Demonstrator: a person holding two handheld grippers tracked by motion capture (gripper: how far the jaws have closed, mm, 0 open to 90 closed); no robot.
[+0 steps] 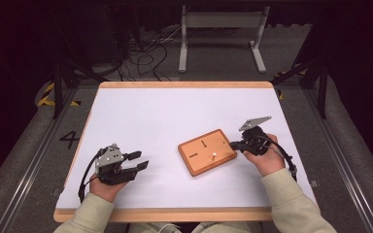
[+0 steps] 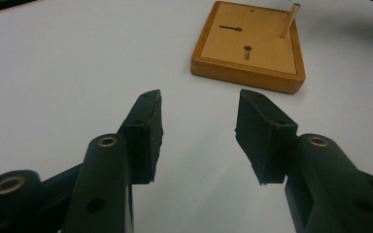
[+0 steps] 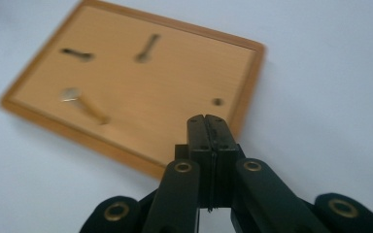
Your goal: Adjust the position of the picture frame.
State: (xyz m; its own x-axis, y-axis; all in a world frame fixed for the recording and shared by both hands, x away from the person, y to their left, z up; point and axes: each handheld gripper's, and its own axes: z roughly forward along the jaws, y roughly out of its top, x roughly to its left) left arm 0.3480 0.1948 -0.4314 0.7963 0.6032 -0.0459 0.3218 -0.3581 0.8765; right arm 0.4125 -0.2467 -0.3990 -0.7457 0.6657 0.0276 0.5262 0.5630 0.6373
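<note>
A flat wooden board (image 1: 207, 152) (image 2: 250, 46) (image 3: 136, 82) lies on the white table, right of centre. One thin wooden peg (image 1: 214, 155) (image 2: 289, 20) (image 3: 85, 104) stands in it near a corner, and the board also has two dark slots and a small hole. My right gripper (image 1: 232, 144) (image 3: 209, 121) is shut with nothing in it, its tip over the board's right edge. At the near left, my left gripper (image 1: 142, 160) (image 2: 199, 99) is open and points toward the board from a distance, with only bare table between its jaws.
The white table top (image 1: 175, 116) has a wooden rim. Beyond its far edge stand a grey metal frame (image 1: 221, 34) and loose cables (image 1: 145, 53) on the floor.
</note>
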